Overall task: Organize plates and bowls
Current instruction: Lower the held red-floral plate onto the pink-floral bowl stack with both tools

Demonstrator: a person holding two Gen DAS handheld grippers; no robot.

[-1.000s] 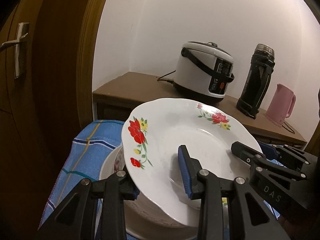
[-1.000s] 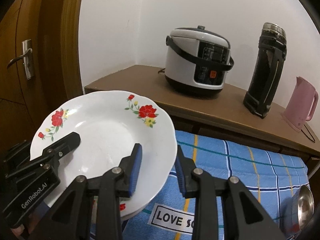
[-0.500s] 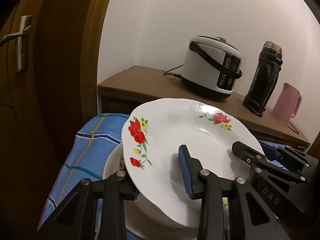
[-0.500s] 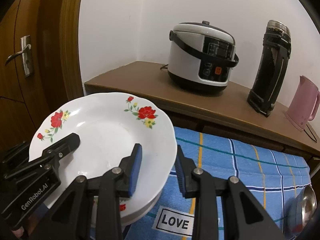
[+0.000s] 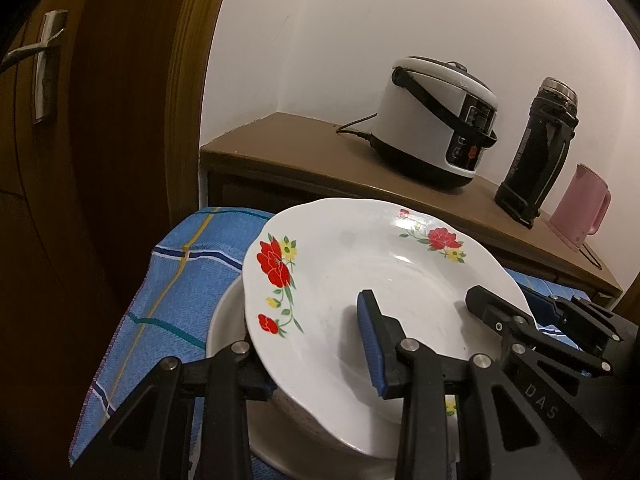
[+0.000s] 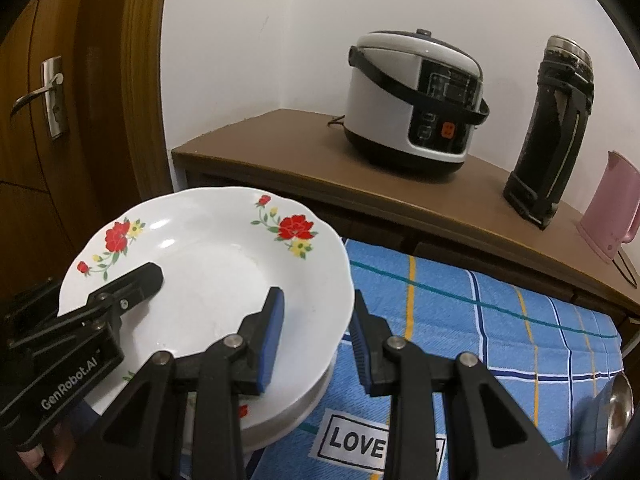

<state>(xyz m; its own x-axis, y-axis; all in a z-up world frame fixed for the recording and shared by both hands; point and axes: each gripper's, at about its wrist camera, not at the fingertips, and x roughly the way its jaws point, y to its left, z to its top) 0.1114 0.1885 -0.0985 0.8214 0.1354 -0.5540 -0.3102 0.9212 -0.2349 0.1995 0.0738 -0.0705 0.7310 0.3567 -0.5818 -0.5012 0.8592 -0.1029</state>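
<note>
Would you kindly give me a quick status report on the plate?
Both grippers, left and right, straddle the floral plate's rim. Plate sits over the stack on the blue cloth. Nothing in the way.
</note>
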